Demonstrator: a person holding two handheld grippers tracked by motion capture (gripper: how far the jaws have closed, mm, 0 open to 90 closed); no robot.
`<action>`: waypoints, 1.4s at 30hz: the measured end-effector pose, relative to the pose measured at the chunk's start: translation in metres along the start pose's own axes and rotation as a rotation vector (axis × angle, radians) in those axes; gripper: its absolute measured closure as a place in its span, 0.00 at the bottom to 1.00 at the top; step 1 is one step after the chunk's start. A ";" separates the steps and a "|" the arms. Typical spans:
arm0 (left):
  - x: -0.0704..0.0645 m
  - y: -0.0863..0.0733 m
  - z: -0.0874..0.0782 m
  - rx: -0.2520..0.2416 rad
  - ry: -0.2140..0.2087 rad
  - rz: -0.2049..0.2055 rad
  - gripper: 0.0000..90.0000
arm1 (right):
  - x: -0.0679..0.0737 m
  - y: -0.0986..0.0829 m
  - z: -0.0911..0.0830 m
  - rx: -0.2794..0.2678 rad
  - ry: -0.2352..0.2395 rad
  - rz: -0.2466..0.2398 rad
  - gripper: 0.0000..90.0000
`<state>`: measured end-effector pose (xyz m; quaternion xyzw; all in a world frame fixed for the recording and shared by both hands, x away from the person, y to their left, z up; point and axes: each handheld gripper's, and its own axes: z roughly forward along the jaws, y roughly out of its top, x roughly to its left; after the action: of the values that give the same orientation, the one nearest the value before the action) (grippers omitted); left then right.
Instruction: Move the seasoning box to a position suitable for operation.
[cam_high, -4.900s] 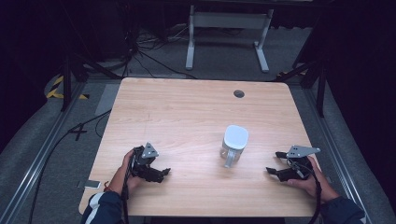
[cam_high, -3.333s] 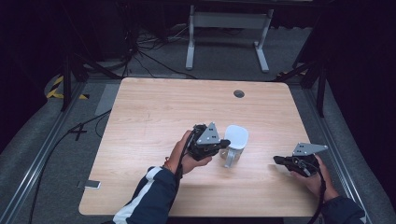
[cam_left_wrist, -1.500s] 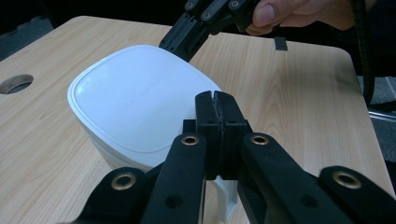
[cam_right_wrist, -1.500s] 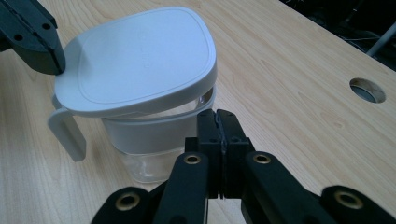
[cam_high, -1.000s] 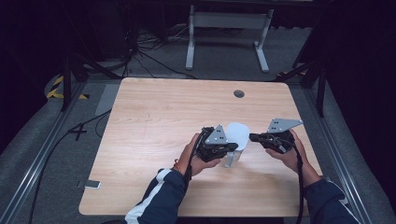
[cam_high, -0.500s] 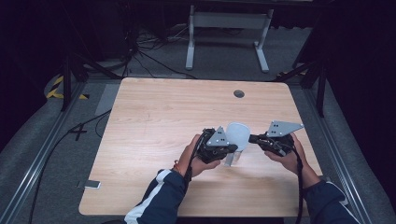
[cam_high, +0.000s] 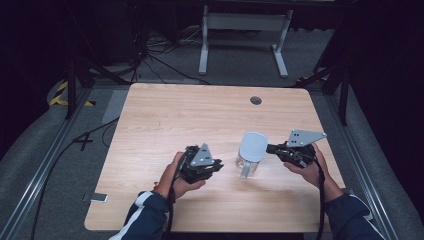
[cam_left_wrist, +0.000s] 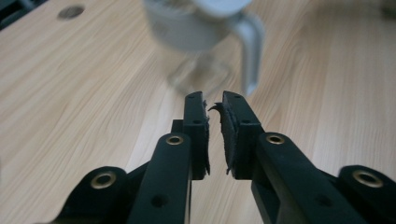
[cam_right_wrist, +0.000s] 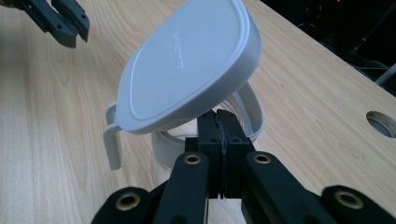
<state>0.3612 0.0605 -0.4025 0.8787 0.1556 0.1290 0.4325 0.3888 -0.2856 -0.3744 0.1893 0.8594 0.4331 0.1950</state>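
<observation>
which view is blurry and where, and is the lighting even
Left gripper view: the pitcher is soft and out of focus, the jaws sharp. Right gripper view: the lid is crisp. High view: the table is evenly lit, the surroundings dark.

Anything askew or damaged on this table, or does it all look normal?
The white lid sits tilted, raised off the clear jug's rim, with the right tongs shut at its edge. The left tongs have a frayed, curling pad. Nothing looks spilled.
</observation>
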 end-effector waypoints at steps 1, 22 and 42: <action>0.002 -0.007 -0.006 0.016 0.019 -0.003 0.88 | 0.000 0.000 0.000 0.000 0.000 0.000 1.00; 0.048 -0.120 -0.064 0.086 0.201 -0.260 0.65 | 0.003 0.003 -0.007 -0.027 0.005 -0.018 1.00; 0.053 -0.141 -0.058 0.111 0.159 -0.323 0.55 | 0.021 0.010 -0.020 -0.049 0.037 -0.055 1.00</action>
<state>0.3664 0.2041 -0.4767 0.8517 0.3353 0.1180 0.3850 0.3629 -0.2835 -0.3591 0.1527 0.8569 0.4519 0.1953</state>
